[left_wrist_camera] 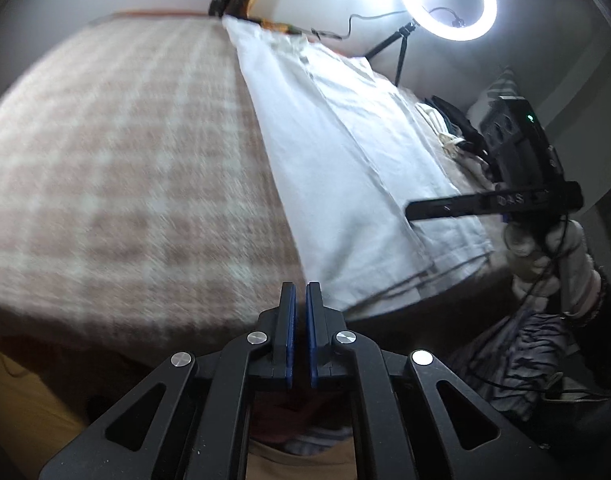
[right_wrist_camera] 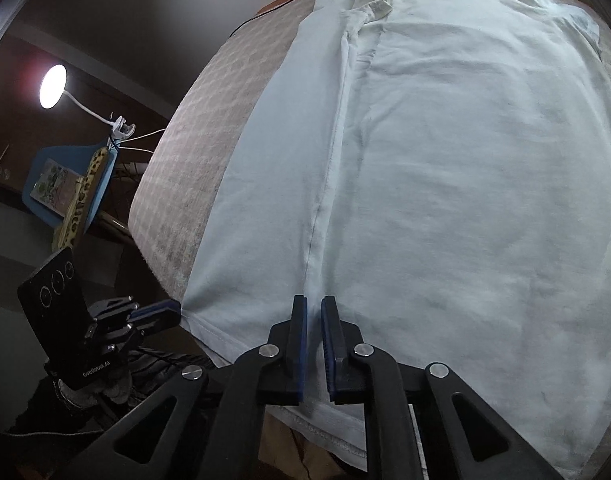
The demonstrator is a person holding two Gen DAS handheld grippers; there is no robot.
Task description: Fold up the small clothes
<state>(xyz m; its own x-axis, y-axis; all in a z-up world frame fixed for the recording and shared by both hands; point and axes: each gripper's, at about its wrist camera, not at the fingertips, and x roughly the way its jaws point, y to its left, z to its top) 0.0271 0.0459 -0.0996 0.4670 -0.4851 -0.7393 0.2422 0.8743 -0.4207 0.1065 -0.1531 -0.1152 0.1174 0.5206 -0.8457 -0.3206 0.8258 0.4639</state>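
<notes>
A white collared shirt (right_wrist_camera: 445, 168) lies flat on the bed, collar at the far end and hem toward me; its left side is folded in along a long seam. My right gripper (right_wrist_camera: 313, 306) stands over the hem on that seam, its jaws a narrow gap apart with cloth showing between the pads, not pinched. In the left wrist view it (left_wrist_camera: 409, 212) rests on the shirt (left_wrist_camera: 345, 152). My left gripper (left_wrist_camera: 301, 290) is shut at the bed's near edge. From the right wrist view its fingertips (right_wrist_camera: 167, 312) touch the hem's left corner; whether cloth is caught I cannot tell.
A pink checked blanket (left_wrist_camera: 125, 168) covers the bed left of the shirt. A ring light (left_wrist_camera: 448, 0) on a tripod stands behind. More clothes are piled (left_wrist_camera: 445, 128) at the right. A clip lamp (right_wrist_camera: 53, 86) and blue chair (right_wrist_camera: 69, 184) stand off the bed's left side.
</notes>
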